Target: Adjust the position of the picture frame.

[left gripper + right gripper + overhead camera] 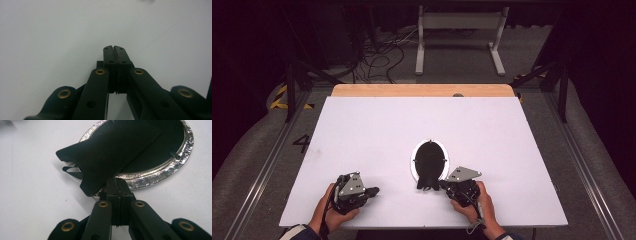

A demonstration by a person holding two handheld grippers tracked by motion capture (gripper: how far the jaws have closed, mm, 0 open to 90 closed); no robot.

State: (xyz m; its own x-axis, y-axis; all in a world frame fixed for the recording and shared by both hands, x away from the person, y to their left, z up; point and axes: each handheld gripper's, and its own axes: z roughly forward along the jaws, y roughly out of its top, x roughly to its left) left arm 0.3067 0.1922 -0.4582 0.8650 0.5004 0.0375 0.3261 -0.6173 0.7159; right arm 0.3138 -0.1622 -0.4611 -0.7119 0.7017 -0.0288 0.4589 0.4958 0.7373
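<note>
On the near half of the white table (pixel 362 130), a little right of centre, lies an oval picture frame (pixel 430 160), back side up. Its silver, textured rim (pixel 160 173) rings a black backing board (pixel 165 142), and a small metal clip (pixel 174 154) on the rim's inner edge presses down on that board. Nothing sits inside the frame apart from the backing. A black stand flap (pixel 110 152), wide and flat with a notched end, is lifted off the backing and juts out over the frame's near edge toward the person.

The right gripper (pixel 117 187) is at that near edge. In the right gripper view its two black jaws are pressed together with no gap, and their tips disappear just under the edge of the flap, beside the rim. They appear to pinch the flap's edge, though the contact itself is hidden by the flap. In the high view the right hand (pixel 477 202) holds this gripper (pixel 443 185) just beside the dark tab that sticks out from the frame.

The left gripper (pixel 116 53) is well apart from the frame, over bare table at the near left. Its jaws are closed flat against each other with nothing between them. The left hand (pixel 332 207) holds it (pixel 374 191) low over the surface, jaws pointing right toward the frame
</note>
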